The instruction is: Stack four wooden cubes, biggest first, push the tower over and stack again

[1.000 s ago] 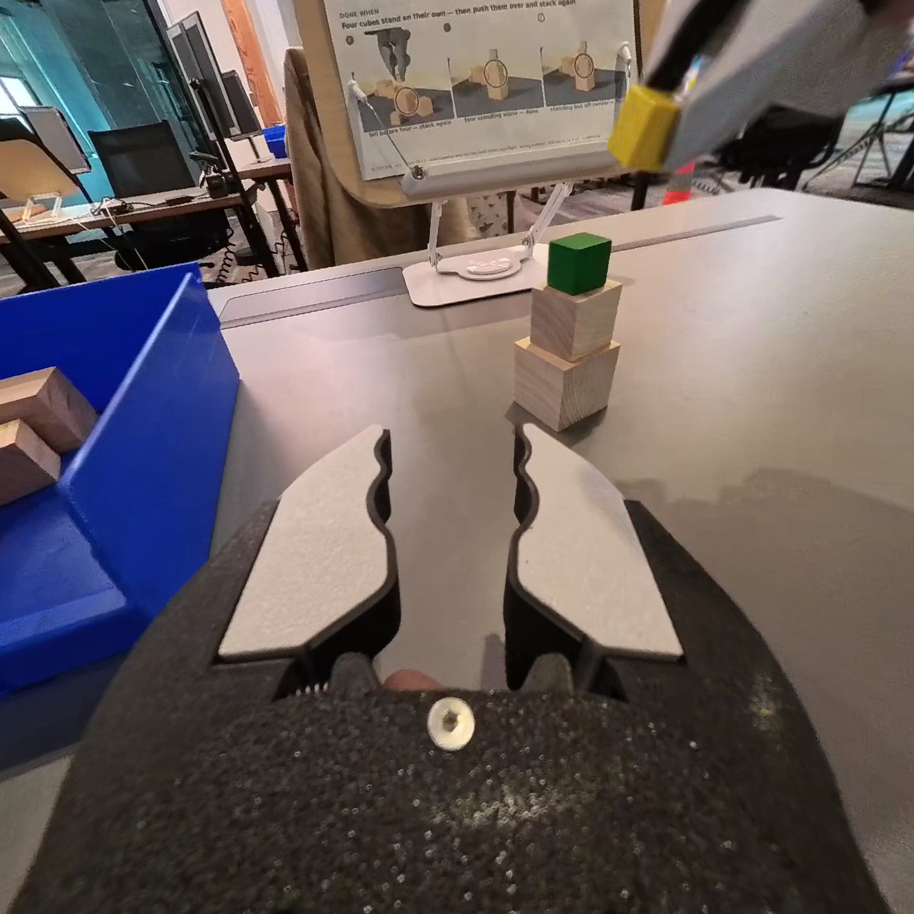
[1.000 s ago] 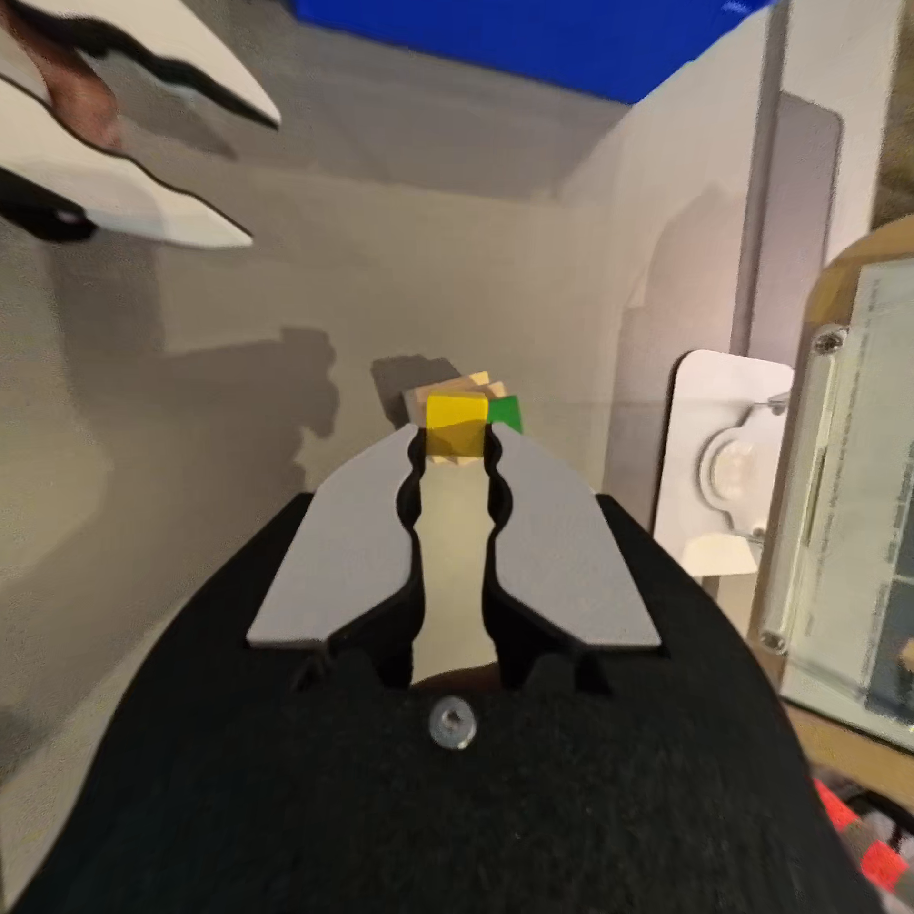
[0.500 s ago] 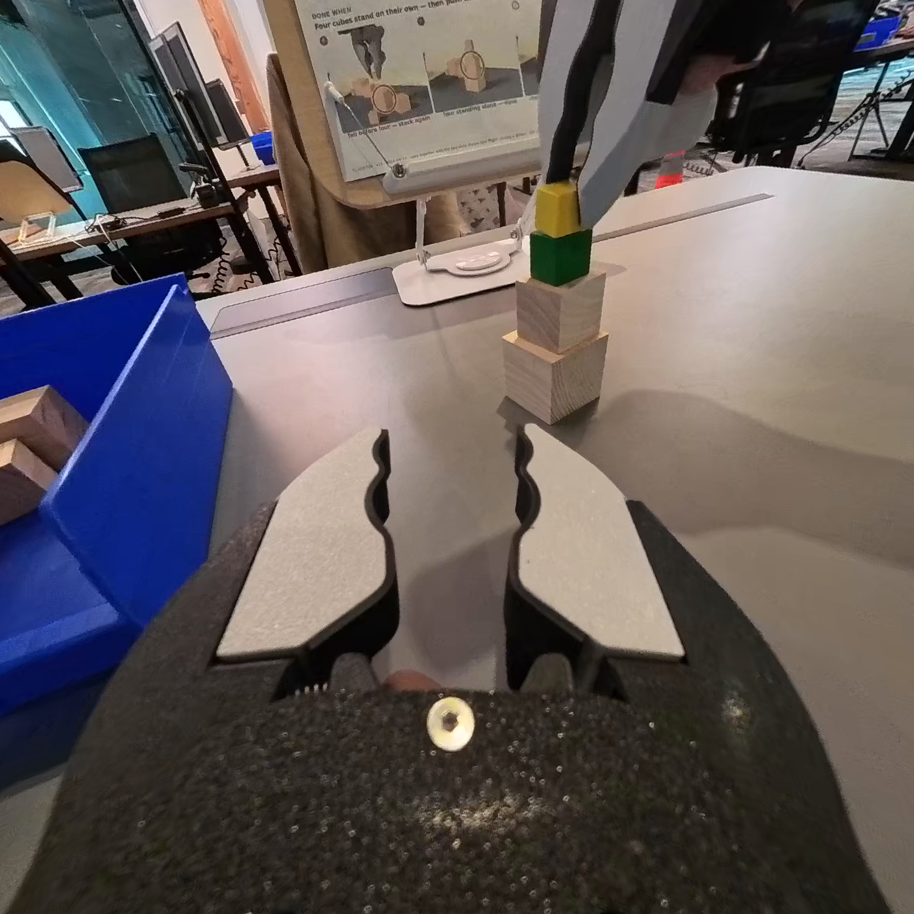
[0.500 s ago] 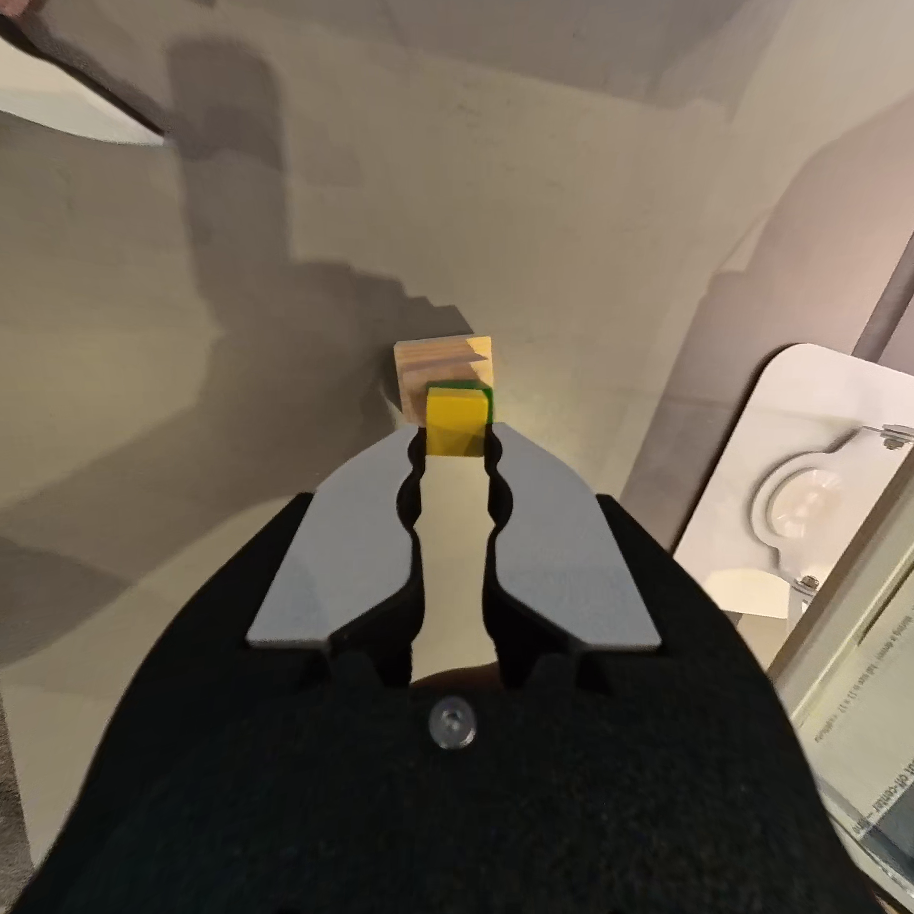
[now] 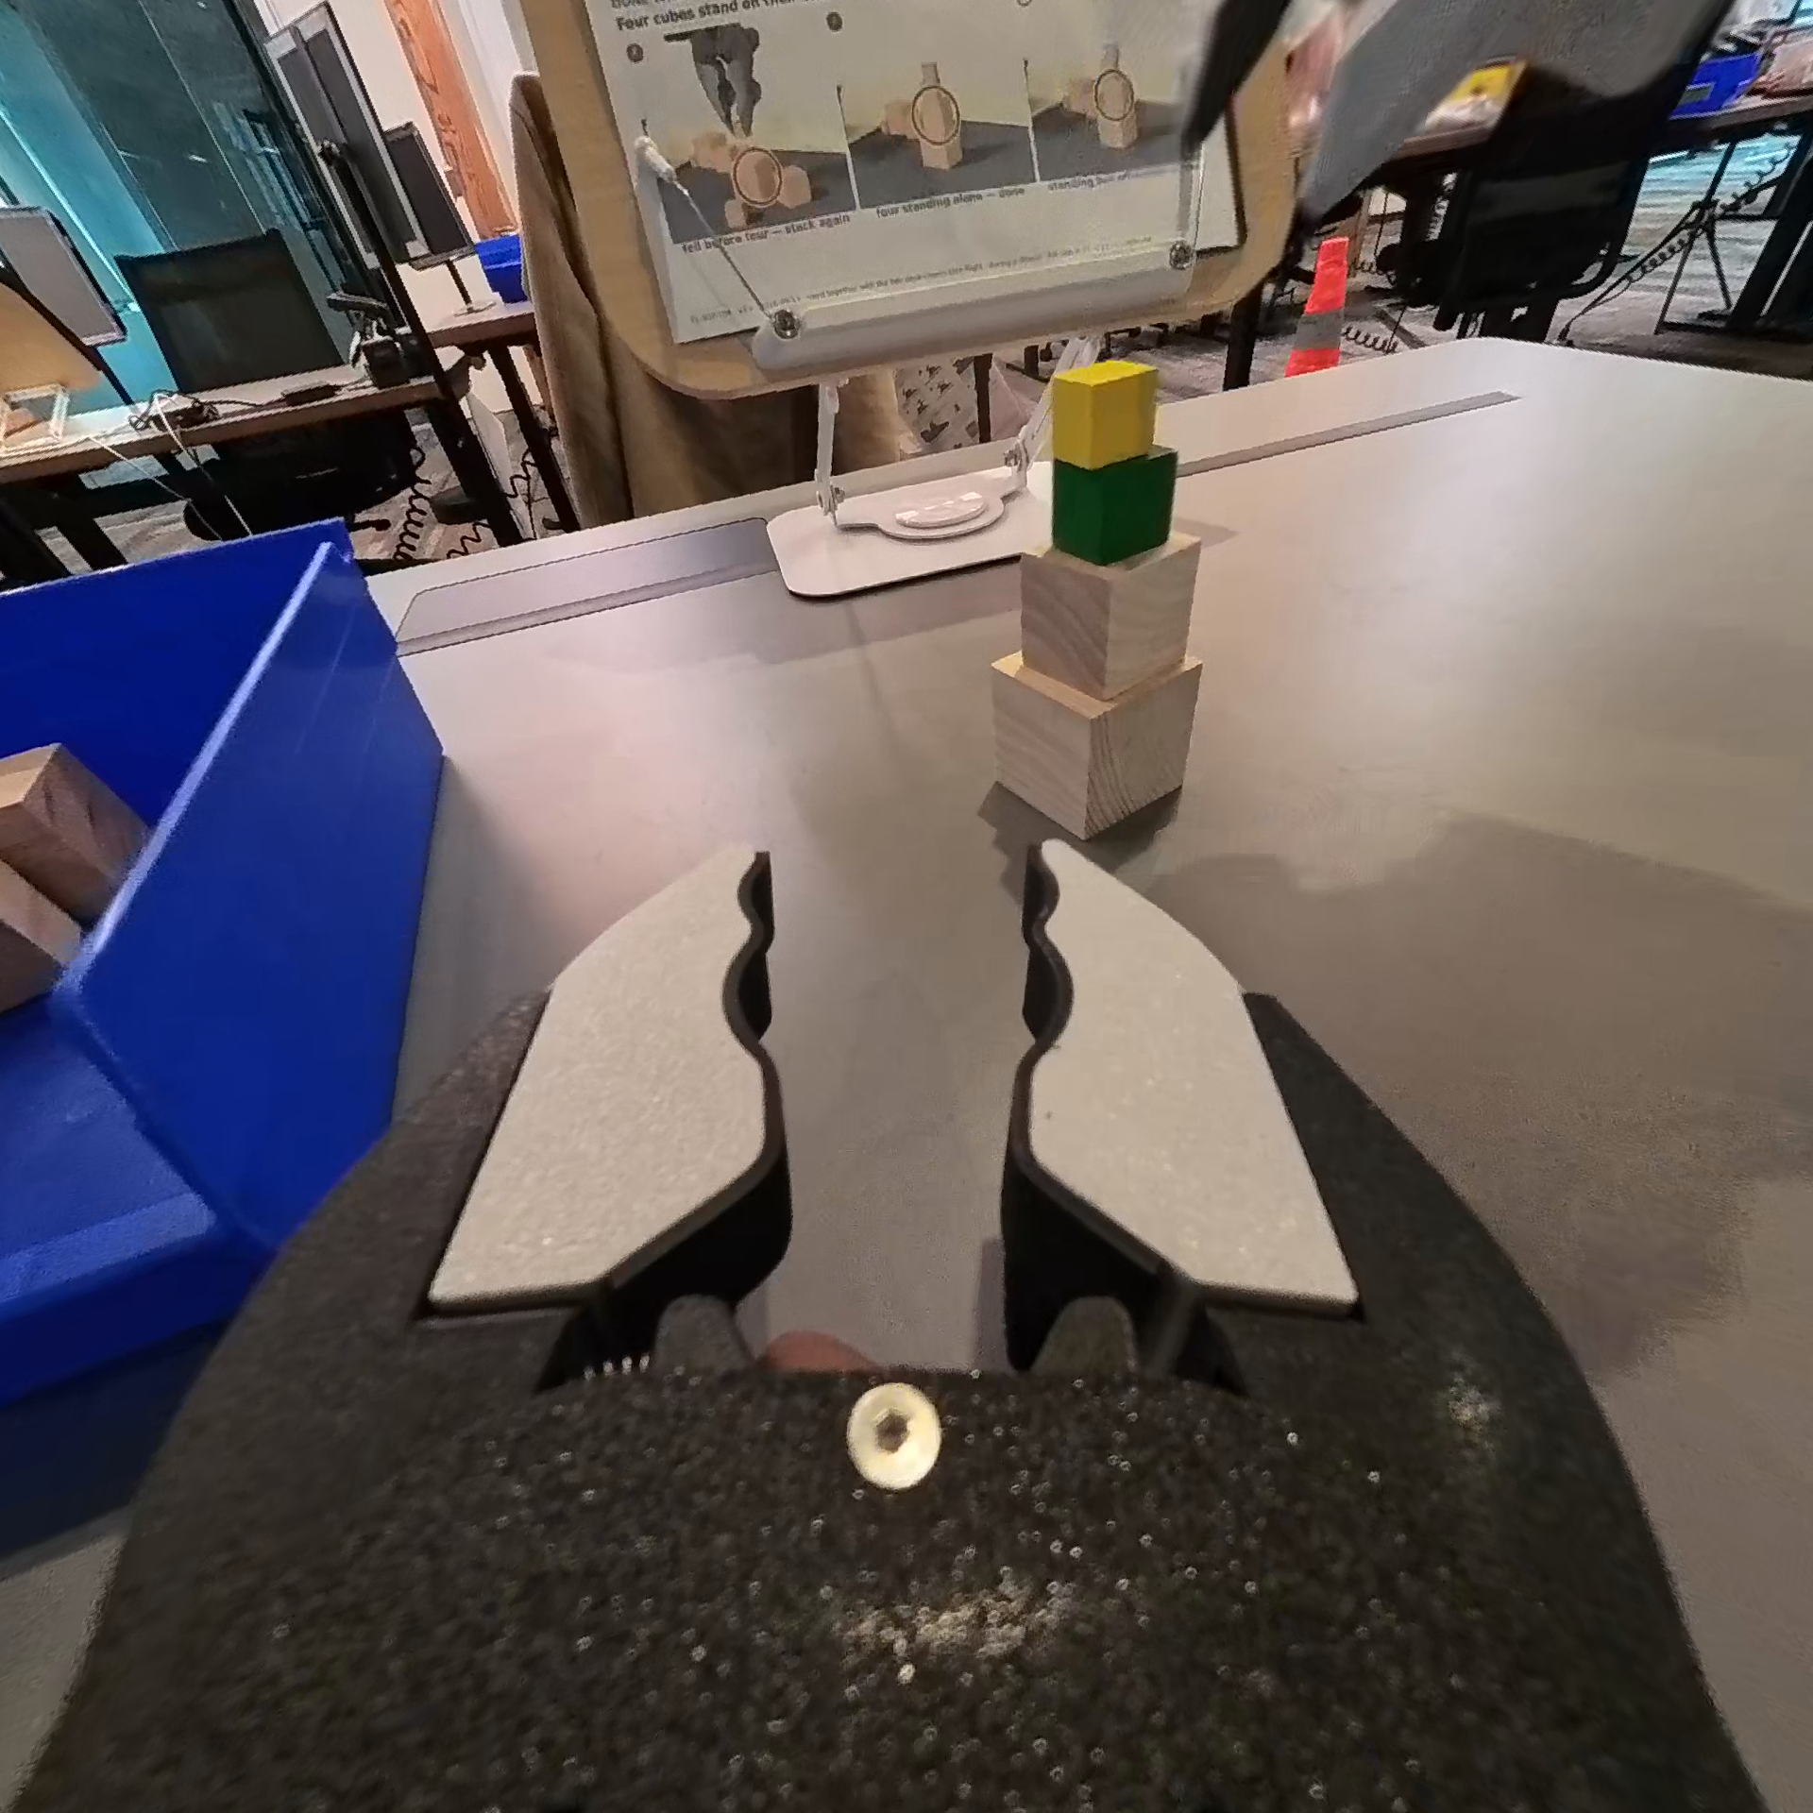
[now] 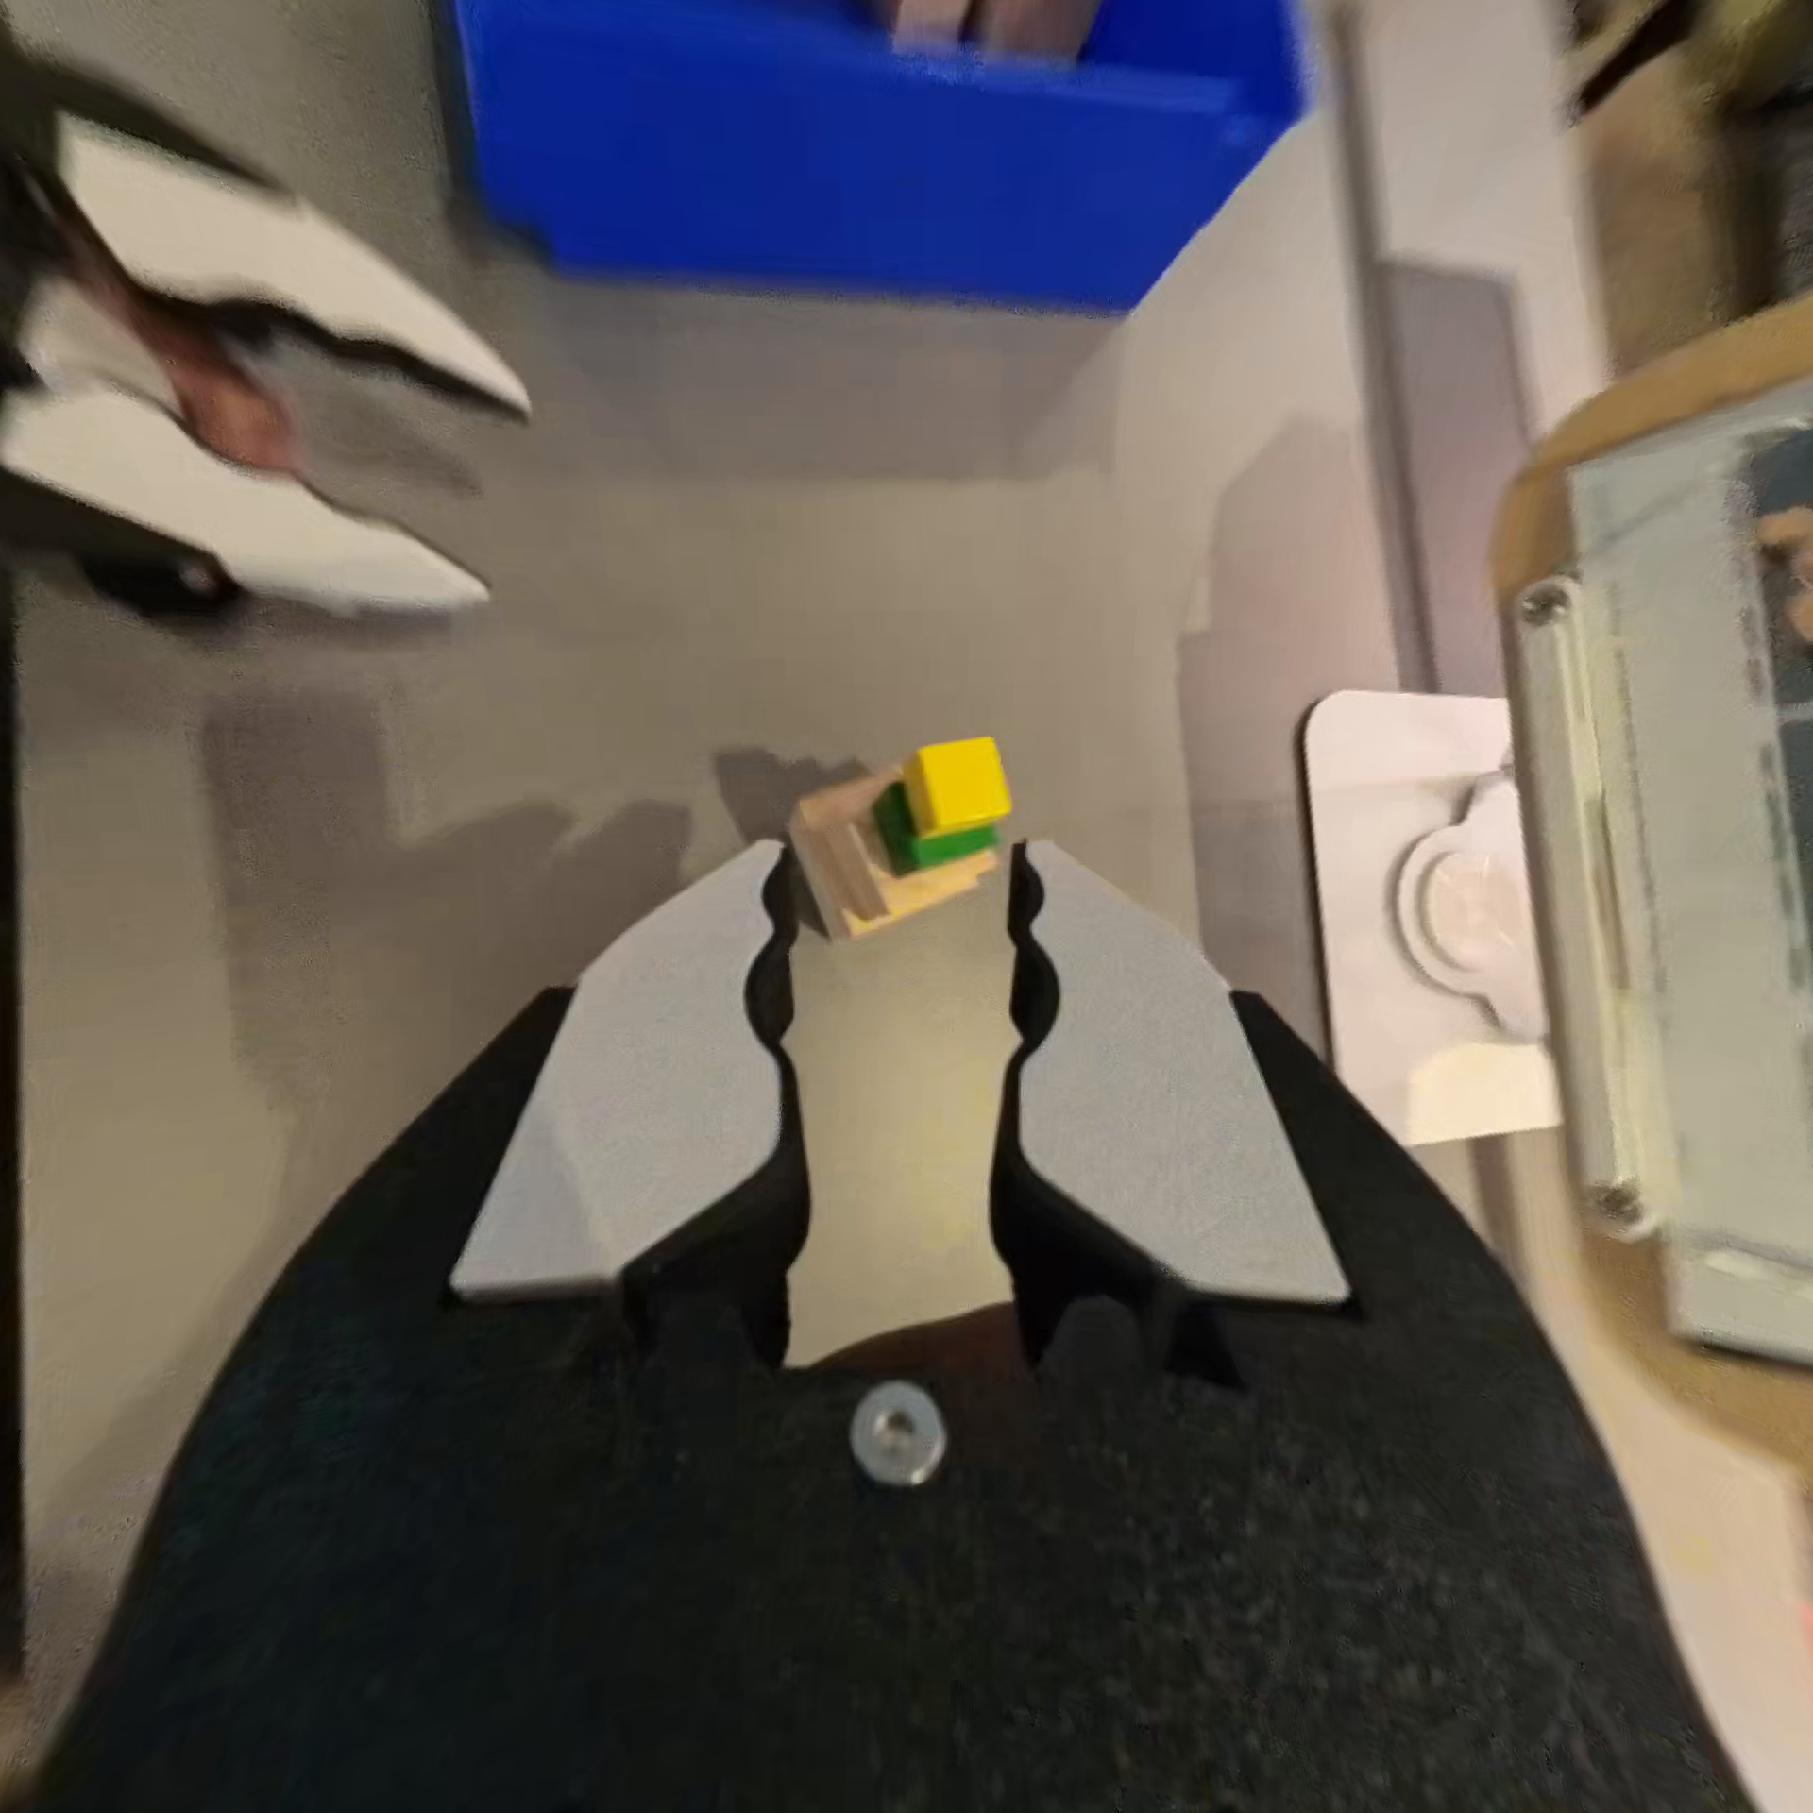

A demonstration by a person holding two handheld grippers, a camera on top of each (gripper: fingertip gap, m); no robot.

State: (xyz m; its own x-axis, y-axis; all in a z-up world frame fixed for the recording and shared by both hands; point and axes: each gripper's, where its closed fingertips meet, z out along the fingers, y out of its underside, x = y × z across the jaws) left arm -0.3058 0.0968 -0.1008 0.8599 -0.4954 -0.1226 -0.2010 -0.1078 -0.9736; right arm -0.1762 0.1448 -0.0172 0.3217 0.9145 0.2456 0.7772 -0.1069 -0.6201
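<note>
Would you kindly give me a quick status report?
Left gripper open, low before tower. Right gripper open, empty, above it. Yellow cube tops green cube; four stacked. Blue bin well aside.

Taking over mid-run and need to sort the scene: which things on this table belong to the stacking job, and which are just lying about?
Job:
- yellow cube, top
- green cube
- smaller plain cube
- largest plain cube, base
- right claw, open above
- left claw, open

Lying about:
- blue bin of dark blocks
- instruction board on stand
</note>
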